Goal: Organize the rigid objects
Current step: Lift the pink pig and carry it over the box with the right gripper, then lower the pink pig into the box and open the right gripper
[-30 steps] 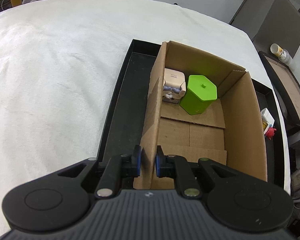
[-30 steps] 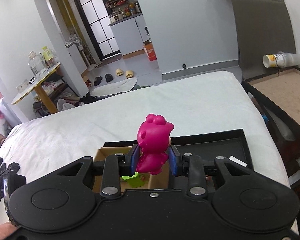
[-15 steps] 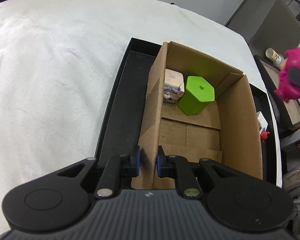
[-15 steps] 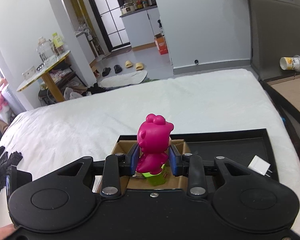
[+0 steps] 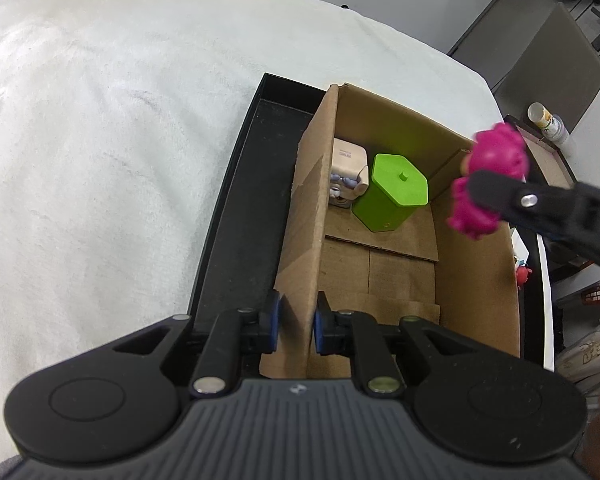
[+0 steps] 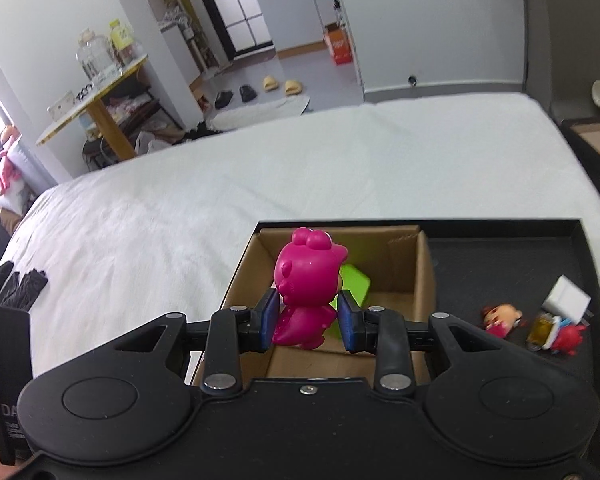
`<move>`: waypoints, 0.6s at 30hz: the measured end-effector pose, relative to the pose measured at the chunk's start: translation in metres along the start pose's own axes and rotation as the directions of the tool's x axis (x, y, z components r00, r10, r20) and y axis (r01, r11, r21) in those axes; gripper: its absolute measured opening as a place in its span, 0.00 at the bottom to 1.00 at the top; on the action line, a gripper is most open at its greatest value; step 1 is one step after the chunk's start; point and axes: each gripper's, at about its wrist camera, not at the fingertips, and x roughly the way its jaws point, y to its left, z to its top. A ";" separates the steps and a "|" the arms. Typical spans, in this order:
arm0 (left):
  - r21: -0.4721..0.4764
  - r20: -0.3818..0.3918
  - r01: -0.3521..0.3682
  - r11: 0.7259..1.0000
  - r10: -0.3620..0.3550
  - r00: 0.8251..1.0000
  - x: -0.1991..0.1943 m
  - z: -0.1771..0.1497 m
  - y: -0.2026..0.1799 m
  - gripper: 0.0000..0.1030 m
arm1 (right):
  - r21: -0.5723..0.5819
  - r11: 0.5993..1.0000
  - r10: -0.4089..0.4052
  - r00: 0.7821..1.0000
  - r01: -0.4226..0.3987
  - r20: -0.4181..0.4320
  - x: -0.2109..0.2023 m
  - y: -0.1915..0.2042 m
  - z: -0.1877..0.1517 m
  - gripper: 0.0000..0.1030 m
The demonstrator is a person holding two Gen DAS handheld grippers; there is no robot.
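Observation:
My left gripper (image 5: 296, 322) is shut on the near left wall of an open cardboard box (image 5: 312, 200), one pad on each side of it. Inside, at the far end, stand a green lidded container (image 5: 392, 192) and a cream block with a small figure (image 5: 350, 164). My right gripper (image 6: 308, 322) is shut on a pink figure (image 6: 306, 280), held upright above the box (image 6: 424, 280). In the left wrist view that pink figure (image 5: 488, 184) hangs over the box's far right corner. The pink figure partly hides the green container (image 6: 356, 280).
The box stands in a black tray (image 5: 240, 208) on a white bed cover. On the tray (image 6: 500, 248) right of the box lie a small doll (image 6: 500, 316), a white block (image 6: 566, 300), a little bottle (image 6: 540, 330) and a red toy (image 6: 566, 338). A dark side table stands past the bed's right edge.
My right gripper has moved down and toward the box with the pink figure, which now shows over the box's right side in the left wrist view. The left gripper has stayed on the wall.

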 end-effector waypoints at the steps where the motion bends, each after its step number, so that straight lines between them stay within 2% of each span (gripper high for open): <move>1: -0.002 -0.001 0.002 1.000 -0.002 1.000 0.000 0.000 0.001 0.15 | 0.000 1.000 0.005 1.000 -0.005 -0.012 0.003 0.002 -0.001 0.31; 11: -0.016 -0.008 0.016 1.000 -0.016 1.000 0.000 0.002 0.005 0.16 | 0.034 0.999 0.039 0.992 -0.036 -0.118 0.035 0.012 -0.013 0.31; 18: -0.040 -0.021 0.013 0.999 -0.014 1.000 -0.001 0.004 0.008 0.16 | 0.075 0.997 0.030 0.981 -0.016 -0.191 0.059 0.015 -0.018 0.31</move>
